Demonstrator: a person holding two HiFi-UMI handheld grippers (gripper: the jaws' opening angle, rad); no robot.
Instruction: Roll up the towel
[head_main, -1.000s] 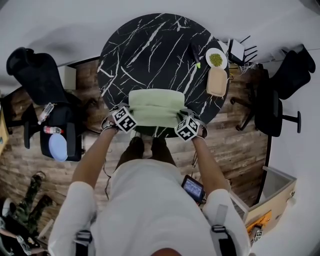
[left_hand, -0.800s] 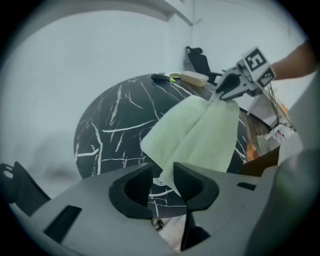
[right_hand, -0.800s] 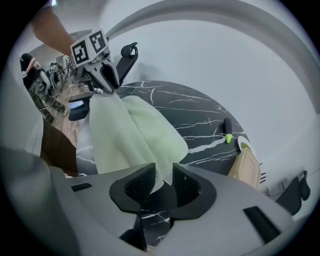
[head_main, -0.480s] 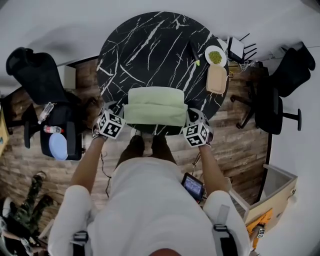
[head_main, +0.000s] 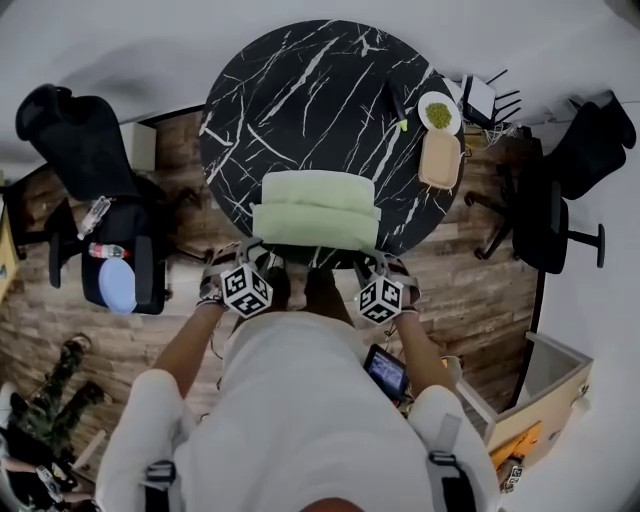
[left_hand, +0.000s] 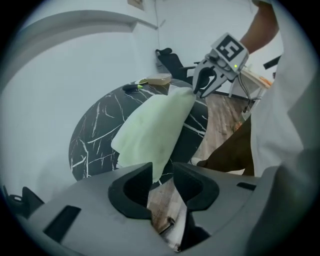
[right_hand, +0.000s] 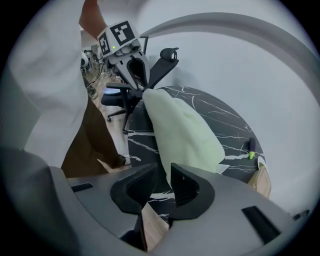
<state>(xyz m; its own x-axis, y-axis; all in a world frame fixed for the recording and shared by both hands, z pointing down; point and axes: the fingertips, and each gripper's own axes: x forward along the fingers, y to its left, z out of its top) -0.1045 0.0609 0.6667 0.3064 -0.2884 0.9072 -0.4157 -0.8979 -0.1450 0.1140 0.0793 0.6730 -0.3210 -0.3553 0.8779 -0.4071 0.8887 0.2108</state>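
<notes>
A pale green towel (head_main: 316, 210), folded into a thick band, lies at the near edge of the round black marble table (head_main: 300, 90). My left gripper (head_main: 252, 252) is at its near left corner and my right gripper (head_main: 372, 258) at its near right corner, both just off the table's rim. In the left gripper view the towel (left_hand: 155, 130) runs taut from my own jaws (left_hand: 161, 177) to the right gripper (left_hand: 196, 90). In the right gripper view the cloth (right_hand: 182, 130) fills the gap of my jaws (right_hand: 165, 180). Both pairs of jaws are opening, each with a towel corner between them.
At the table's far right lie a wooden tray (head_main: 440, 160), a white plate of green food (head_main: 438, 115) and a dark pen with a green tip (head_main: 397, 108). Office chairs stand at the left (head_main: 80, 150) and the right (head_main: 560, 200). The floor is wood planks.
Both grippers first spread a little apart beside the towel's near corners, then drew back toward the person, past the table's near edge. The towel stays at the table's near edge.
</notes>
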